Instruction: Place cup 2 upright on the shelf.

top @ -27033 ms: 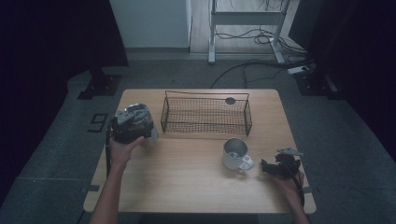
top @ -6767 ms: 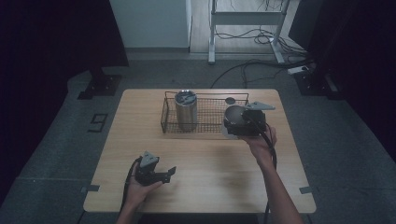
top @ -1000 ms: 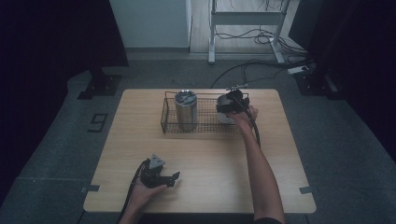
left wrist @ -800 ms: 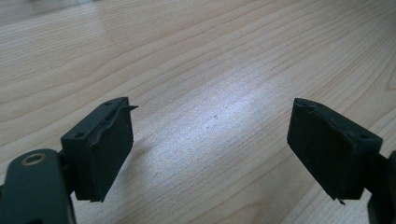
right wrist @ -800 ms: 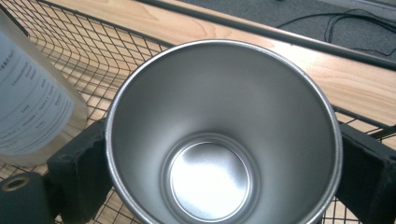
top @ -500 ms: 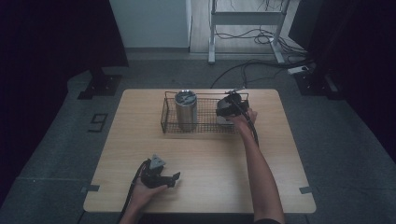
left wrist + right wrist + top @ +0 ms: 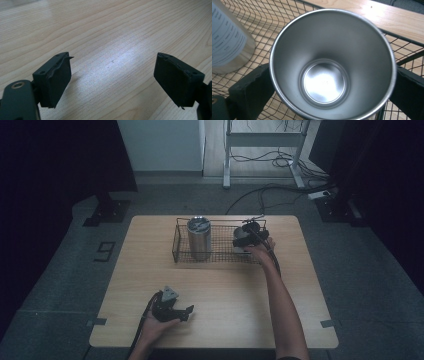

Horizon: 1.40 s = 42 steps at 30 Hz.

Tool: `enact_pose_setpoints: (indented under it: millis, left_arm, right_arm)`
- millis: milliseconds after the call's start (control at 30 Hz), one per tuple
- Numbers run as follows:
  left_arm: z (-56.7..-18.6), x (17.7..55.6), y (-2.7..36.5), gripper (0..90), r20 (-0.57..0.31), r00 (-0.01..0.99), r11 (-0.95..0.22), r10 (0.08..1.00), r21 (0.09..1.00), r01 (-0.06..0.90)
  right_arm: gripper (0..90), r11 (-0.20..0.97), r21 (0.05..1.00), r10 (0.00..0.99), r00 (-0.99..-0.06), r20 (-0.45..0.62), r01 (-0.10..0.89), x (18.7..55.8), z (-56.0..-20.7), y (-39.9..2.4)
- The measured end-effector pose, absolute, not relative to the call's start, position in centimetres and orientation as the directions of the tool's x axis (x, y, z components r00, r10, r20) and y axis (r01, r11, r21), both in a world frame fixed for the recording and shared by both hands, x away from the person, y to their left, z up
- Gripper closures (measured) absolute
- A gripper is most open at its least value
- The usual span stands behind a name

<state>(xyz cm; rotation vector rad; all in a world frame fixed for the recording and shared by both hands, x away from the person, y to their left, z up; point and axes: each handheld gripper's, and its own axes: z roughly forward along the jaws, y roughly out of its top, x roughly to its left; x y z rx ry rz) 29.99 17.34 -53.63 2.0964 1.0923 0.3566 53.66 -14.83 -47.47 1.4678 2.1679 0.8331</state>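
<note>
Steel shines up from the right gripper view: the cup (image 7: 332, 67) sits clamped between the two black jaws, mouth toward the camera, empty inside, with wire mesh under it. In the high view the right gripper (image 7: 246, 236) is over the right end of the wire basket (image 7: 181, 245), and compared with a second ago it has crept slightly nearer the basket's middle and lower; several seconds back it held the cup just outside the right rim. My reading is that the cup is being lowered into the basket beside the tall tumbler (image 7: 199, 237), which stands upright in the left part, and that only the release remains. Whether the cup's base touches the mesh yet I cannot tell.

Down at the near edge, the left gripper (image 7: 186, 310) rests in the hand close to the desk (image 7: 300, 320), its jaws parted with nothing between them, bare wood grain showing in the left gripper view.

Pale wood covers the desk. Grey floor surrounds it, with dark curtains at both sides, cables behind, and a "9" marked on the floor at left
</note>
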Motion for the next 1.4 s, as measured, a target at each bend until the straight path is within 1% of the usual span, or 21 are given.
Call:
enact_pose_setpoints:
  millis: [267, 433, 700, 900, 1033, 1133, 1400]
  left_arm:
    - [-53.6, 30.1, 17.6, 14.9, -0.085, 0.593, -0.364, 0.800, 0.718, 0.594]
    - [-53.6, 30.0, 17.4, 14.9, -0.069, 0.596, -0.376, 0.800, 0.716, 0.588]
    - [-53.5, 30.0, 17.7, 14.9, -0.072, 0.588, -0.368, 0.806, 0.717, 0.592]
    - [-53.5, 30.1, 17.9, 14.9, -0.072, 0.583, -0.364, 0.810, 0.717, 0.595]
    - [-53.5, 30.2, 18.0, 14.9, -0.072, 0.581, -0.362, 0.811, 0.717, 0.595]
    - [-53.5, 30.2, 18.1, 14.9, -0.072, 0.580, -0.361, 0.812, 0.718, 0.595]
    - [-53.6, 30.2, 18.1, 14.9, -0.070, 0.577, -0.363, 0.814, 0.713, 0.600]
  right_arm:
    - [0.0, 0.247, 0.711, 0.933, -0.360, 0.009, 0.658, 53.1, -46.5, -15.0]
    - [0.0, 0.231, 0.748, 0.937, -0.348, 0.000, 0.622, 52.6, -45.5, -15.1]
    - [0.1, 0.222, 0.776, 0.930, -0.368, 0.014, 0.590, 51.6, -44.5, -15.3]
    - [1.0, 0.202, 0.792, 0.925, -0.378, 0.040, 0.577, 50.3, -44.4, -15.9]
    - [3.6, 0.187, 0.807, 0.918, -0.391, 0.058, 0.560, 48.9, -44.4, -16.5]
    - [6.1, 0.189, 0.817, 0.914, -0.401, 0.056, 0.545, 48.0, -44.3, -17.0]
    - [8.5, 0.175, 0.833, 0.908, -0.414, 0.070, 0.525, 45.4, -44.5, -18.4]
